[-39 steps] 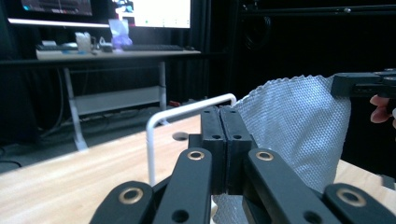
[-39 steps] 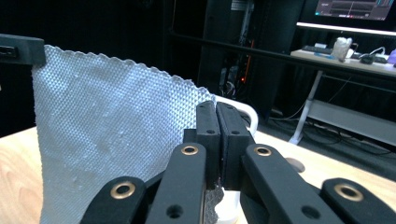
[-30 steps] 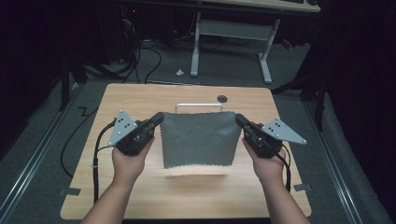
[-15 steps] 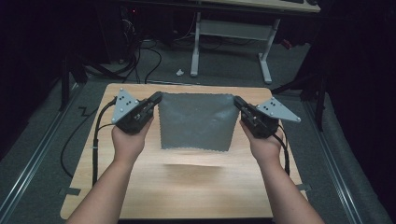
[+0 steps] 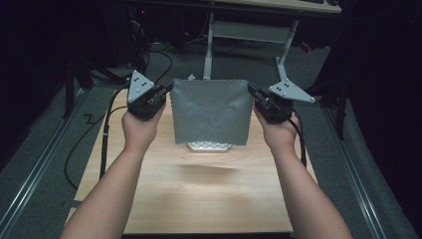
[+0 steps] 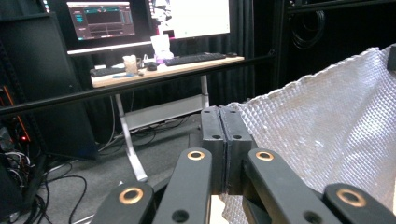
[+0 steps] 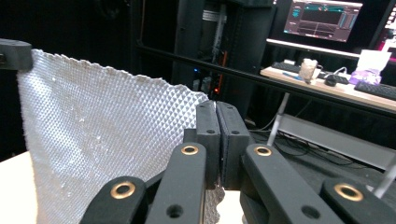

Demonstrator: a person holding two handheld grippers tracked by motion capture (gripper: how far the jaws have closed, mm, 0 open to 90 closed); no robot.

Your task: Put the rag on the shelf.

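Left black two-jaw gripper (image 5: 160,96) pressed shut on the upper left corner of the grey, dimple-embossed square sheet (image 5: 210,110), jaws closed flat against each other in the left gripper view (image 6: 226,147) with the sheet (image 6: 327,135) running off to the side. Held high above the light wooden table (image 5: 199,194), probably to let the sheet hang free and flatten under its own weight. Stretched nearly taut along the top edge, hanging upright between the two hands, lower edge scalloped and clear of the table. Surface quilted in small raised diamonds, matte silver-grey, faintly glinting. Beneath it, a pale patch (image 5: 209,146) on the table, too unclear to name. Right black two-jaw gripper (image 5: 256,98) likewise clamped on the upper right corner, jaws together (image 7: 217,144), sheet (image 7: 93,154) spreading away toward the other gripper.
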